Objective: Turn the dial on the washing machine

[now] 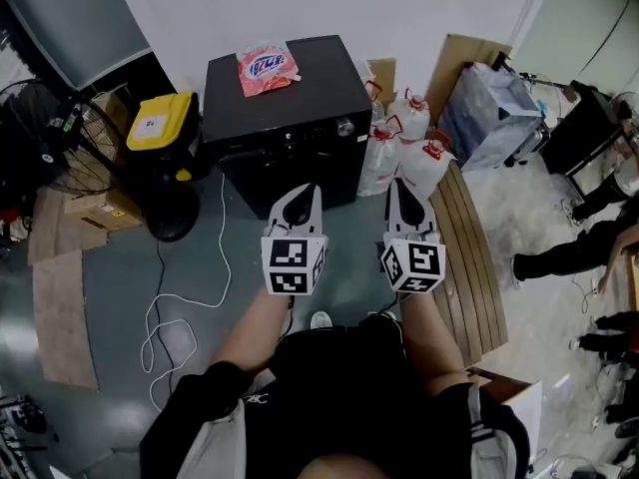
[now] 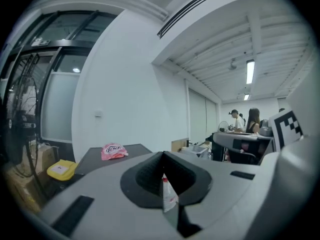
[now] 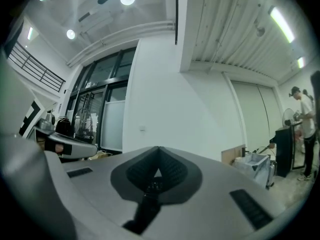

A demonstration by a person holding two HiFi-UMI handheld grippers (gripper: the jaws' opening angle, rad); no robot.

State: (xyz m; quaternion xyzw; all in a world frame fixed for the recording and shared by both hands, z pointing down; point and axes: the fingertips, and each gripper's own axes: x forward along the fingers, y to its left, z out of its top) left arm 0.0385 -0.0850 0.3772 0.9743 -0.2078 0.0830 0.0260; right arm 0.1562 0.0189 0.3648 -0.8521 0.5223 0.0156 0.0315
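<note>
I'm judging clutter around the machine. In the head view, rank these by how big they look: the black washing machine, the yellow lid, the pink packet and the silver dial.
Largest: black washing machine.
Next: yellow lid and pink packet, too alike to rank.
Smallest: silver dial.

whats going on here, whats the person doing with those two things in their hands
A person stands facing a black washing machine, holding the left tongs and the right tongs out toward it. Both tongs are shut and empty. Neither is at the dial on the machine's front, so the turn has not yet begun. A pink packet lies on top of the machine.
</note>
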